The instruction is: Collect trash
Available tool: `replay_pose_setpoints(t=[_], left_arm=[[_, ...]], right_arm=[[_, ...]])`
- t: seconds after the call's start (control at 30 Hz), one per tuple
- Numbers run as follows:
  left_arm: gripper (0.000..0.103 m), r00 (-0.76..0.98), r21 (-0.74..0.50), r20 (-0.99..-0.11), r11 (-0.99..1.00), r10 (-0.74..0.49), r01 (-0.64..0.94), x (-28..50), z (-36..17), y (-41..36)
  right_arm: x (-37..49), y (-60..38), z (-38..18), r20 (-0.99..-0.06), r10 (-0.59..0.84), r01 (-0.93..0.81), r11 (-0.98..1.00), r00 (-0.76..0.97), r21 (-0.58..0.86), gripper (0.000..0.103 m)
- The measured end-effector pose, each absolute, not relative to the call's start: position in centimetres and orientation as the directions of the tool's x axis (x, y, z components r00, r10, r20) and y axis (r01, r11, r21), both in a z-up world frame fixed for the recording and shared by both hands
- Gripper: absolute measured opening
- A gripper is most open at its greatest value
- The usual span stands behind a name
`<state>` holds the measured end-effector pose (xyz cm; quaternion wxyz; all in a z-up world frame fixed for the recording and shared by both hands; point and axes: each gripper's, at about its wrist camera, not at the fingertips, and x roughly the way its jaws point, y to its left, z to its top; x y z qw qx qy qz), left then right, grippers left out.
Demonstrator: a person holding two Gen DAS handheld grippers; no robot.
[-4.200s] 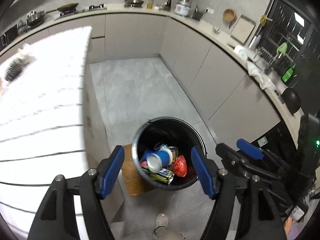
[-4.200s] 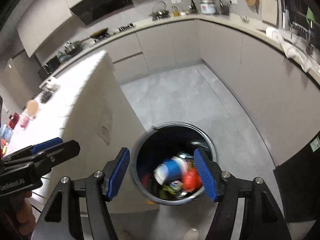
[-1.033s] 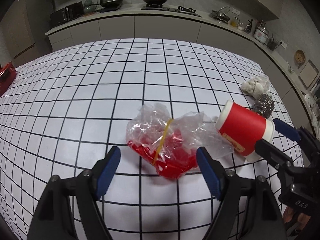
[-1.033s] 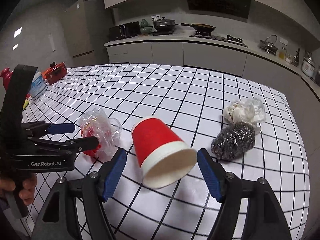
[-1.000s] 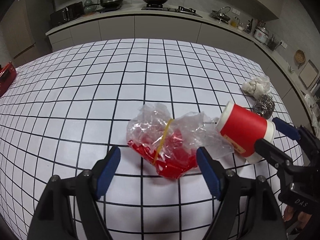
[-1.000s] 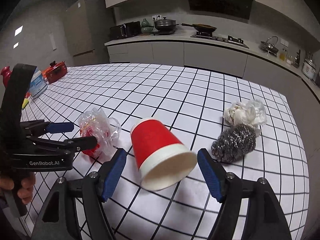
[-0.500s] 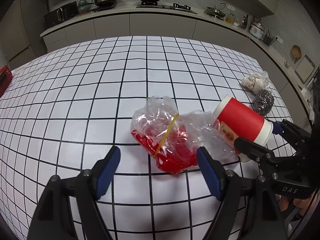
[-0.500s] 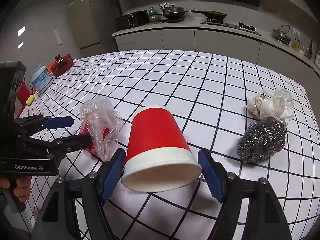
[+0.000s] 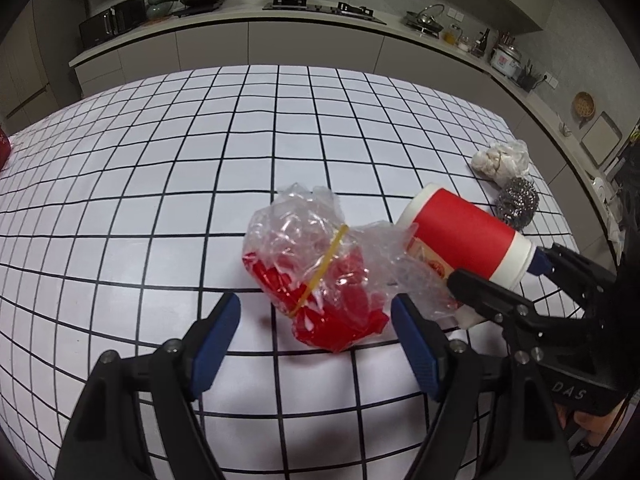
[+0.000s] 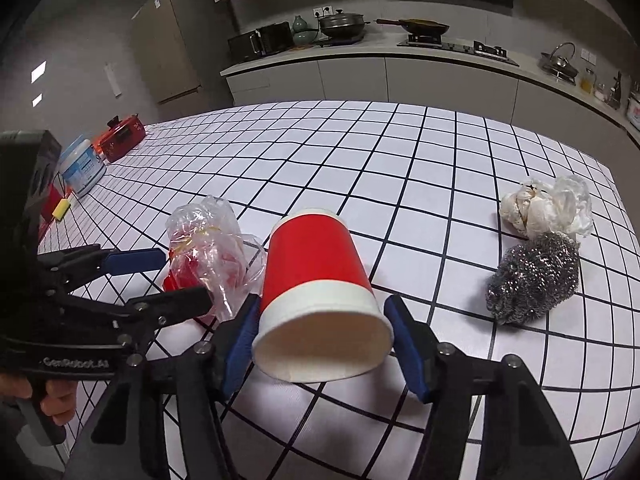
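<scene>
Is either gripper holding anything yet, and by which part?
Nothing yet. The right gripper is closing around the red cup near its rim; the left gripper is closing toward the plastic bag.

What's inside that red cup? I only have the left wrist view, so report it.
Observer: Nothing. The red cup lies on its side, empty mouth facing the right gripper, whose jaws are closing with the cup between them.
Operator: Check the table past my left edge.
Observer: A blue-and-white tub stands there beside a red pot.
Operator: Name anything smaller nearby.
Observer: A yellow sponge lies by the tub.
</scene>
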<state>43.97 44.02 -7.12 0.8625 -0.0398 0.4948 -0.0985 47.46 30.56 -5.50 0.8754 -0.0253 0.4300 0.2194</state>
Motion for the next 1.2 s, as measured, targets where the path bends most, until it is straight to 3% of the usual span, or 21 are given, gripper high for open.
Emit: replay_pose_setpoints(t=[0.03,0.13,0.37,0.43,0.7,1.2], left_arm=[[0.06,0.488,-0.17,-0.847,0.977,-0.212,0.13,44.0,-7.3,44.0],[0.051,0.498,-0.179,-0.837,0.974,-0.225,0.14,44.0,-7.3,43.9],[0.049,0.505,-0.189,-0.828,0.97,-0.242,0.156,43.8,-7.1,43.8],[0.044,0.511,-0.188,-0.825,0.97,-0.24,0.153,43.6,-6.9,43.9],[0.042,0.522,-0.183,-0.819,0.971,-0.239,0.156,42.9,-6.6,43.8],[0.042,0.567,-0.169,-0.776,0.957,-0.276,0.234,39.6,-3.6,39.1]], right_arm=[[47.2,30.4,-5.5,-0.763,0.36,-0.4,0.905,0.536,0.146,0.063],[46.6,29.9,-5.4,-0.763,0.349,-0.379,0.914,0.545,0.147,0.062],[46.8,29.8,-5.8,-0.766,0.359,-0.367,0.914,0.533,0.173,0.07],[47.2,30.1,-5.9,-0.773,0.358,-0.366,0.914,0.524,0.175,0.071],[46.3,29.8,-5.1,-0.758,0.369,-0.359,0.914,0.538,0.191,0.056],[41.4,24.7,-2.7,-0.712,0.349,-0.285,0.934,0.609,0.214,0.056]])
